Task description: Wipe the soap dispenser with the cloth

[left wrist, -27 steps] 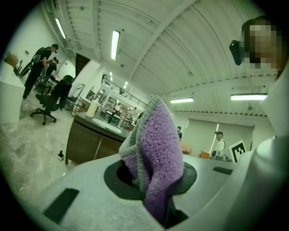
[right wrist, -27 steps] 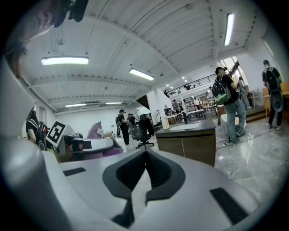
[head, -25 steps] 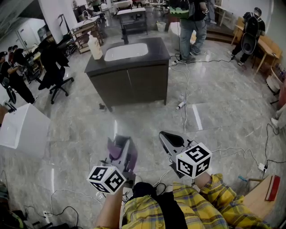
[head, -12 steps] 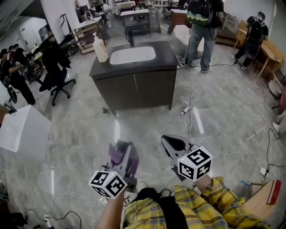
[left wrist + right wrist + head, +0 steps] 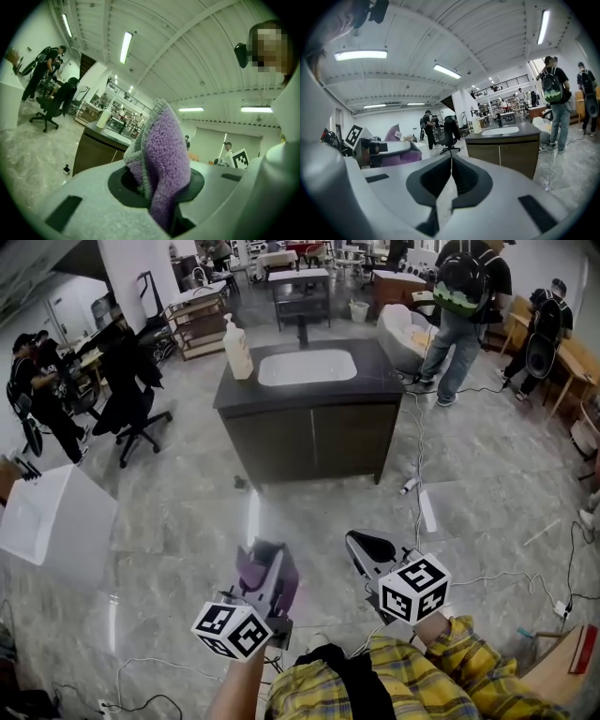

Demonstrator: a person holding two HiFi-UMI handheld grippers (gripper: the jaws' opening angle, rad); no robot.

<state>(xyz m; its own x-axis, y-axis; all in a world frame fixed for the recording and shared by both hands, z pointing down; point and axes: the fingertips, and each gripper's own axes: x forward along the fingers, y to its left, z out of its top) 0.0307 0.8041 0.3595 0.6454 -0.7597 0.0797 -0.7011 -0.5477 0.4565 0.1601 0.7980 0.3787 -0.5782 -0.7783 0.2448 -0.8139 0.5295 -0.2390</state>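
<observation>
— Jaws first, quick: left gripper (image 5: pixel 159 187) is clamped on the cloth (image 5: pixel 164 159), with a purple wad bulging out the front. Right gripper (image 5: pixel 451 180) has its jaws pressed together, nothing between them.

— Agreed. Target?

— Soap dispenser (image 5: pixel 236 351) stands upright at eleven o'clock in the head view. It's on the dark counter (image 5: pixel 375 381), at nine o'clock of the basin (image 5: pixel 307 367), near the counter's corner. It's well apart from both grippers, so wiping is not yet started.

— Risks?

— The bottle looks light and free-standing near the edge, so a one-sided rub probably tips it or shoves it off. The right gripper has to open before it can steady it. Pressing on the pump likely squirts soap. The cloth seems pinched by a fold only, so a hard drag may pull it out. Also a cable (image 5: pixel 415 437) runs over the floor at twelve to one o'clock of the grippers, a trip hazard on approach.

— Counts?

— One dispenser, one cloth, two grippers, one basin, one faucet (image 5: pixel 302 332). Two people stand at one o'clock. Others at ten o'clock are too small to count.
</observation>
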